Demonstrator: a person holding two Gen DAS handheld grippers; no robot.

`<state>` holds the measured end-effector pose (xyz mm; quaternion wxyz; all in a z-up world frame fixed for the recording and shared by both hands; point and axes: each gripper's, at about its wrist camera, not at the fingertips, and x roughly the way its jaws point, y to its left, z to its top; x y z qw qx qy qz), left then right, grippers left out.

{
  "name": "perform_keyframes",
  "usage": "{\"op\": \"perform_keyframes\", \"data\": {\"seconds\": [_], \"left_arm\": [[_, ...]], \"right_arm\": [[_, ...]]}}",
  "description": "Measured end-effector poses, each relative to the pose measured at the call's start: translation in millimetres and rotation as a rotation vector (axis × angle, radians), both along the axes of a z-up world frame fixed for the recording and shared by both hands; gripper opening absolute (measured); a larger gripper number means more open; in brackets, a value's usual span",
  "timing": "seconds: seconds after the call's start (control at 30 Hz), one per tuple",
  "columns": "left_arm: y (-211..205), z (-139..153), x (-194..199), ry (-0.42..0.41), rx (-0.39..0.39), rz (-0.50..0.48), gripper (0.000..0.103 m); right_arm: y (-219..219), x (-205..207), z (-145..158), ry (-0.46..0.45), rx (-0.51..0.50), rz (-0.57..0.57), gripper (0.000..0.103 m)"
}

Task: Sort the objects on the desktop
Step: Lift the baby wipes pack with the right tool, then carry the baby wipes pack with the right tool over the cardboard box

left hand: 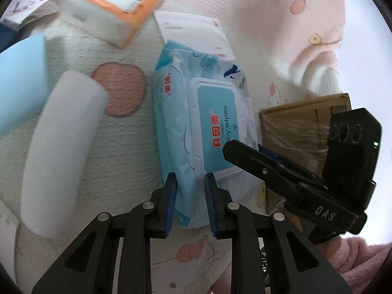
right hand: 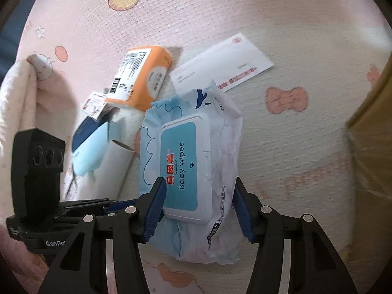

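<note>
A blue and white pack of baby wipes (left hand: 201, 122) lies on a patterned cloth; it also shows in the right wrist view (right hand: 188, 169). My right gripper (right hand: 198, 208) is open with a finger on each side of the pack's near end. My left gripper (left hand: 190, 196) has its fingers partly apart over the pack's near corner, empty. The right gripper (left hand: 294, 176) shows in the left wrist view, and the left one (right hand: 80, 205) in the right wrist view. An orange tissue pack (left hand: 117, 7) (right hand: 139, 76), a white envelope (left hand: 193, 29) (right hand: 220, 66), a white cylinder (left hand: 61, 142) and a light blue object (left hand: 22, 83) lie around.
A brown cardboard box (left hand: 299, 127) wrapped in clear tape stands right of the wipes; its edge shows in the right wrist view (right hand: 372, 127). A small white card box (right hand: 94, 104) lies behind the tissue pack. Pink fabric folds rise at the cloth's far side.
</note>
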<state>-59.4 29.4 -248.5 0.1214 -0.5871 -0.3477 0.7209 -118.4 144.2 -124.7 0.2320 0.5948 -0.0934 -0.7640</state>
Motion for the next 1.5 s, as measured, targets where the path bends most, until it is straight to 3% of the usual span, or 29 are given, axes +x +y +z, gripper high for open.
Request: {"op": "perform_keyframes", "data": {"seconds": [0.13,0.27,0.6,1.0,1.13,1.27,1.47,1.5], "left_arm": [[-2.3,7.6,-3.8,0.02,-0.014,0.006,0.026],[-2.5,8.0,-9.8,0.034,-0.035,0.002,0.04],[-19.6,3.1,-16.0,0.024,0.014,0.07,0.04],[-11.5,-4.3,-27.7,0.024,-0.001,0.082,0.04],[-11.2,-1.3,-29.5,0.01,-0.011,0.083,0.038],[-17.6,2.6,-25.7,-0.014,0.035,0.132,0.038],[-11.1,34.7,-19.3,0.078,-0.02,0.105,0.038],[-10.0,41.9,-18.5,0.112,-0.017,0.053,0.038]], "right_arm": [[14.6,-7.0,-6.2,-0.062,-0.082,-0.045,0.052],[24.2,-13.7,-3.7,-0.063,-0.073,-0.081,0.052],[8.6,-18.7,-13.0,-0.055,-0.073,-0.06,0.053],[10.5,-29.2,-21.2,-0.055,-0.125,-0.026,0.05],[4.3,-23.9,-11.2,-0.007,-0.079,0.008,0.043],[-1.2,-19.9,4.6,0.042,-0.043,0.033,0.037],[-8.0,-15.4,39.1,0.132,0.009,0.067,0.037],[-5.5,-15.4,46.1,0.135,-0.002,0.055,0.037]]}}
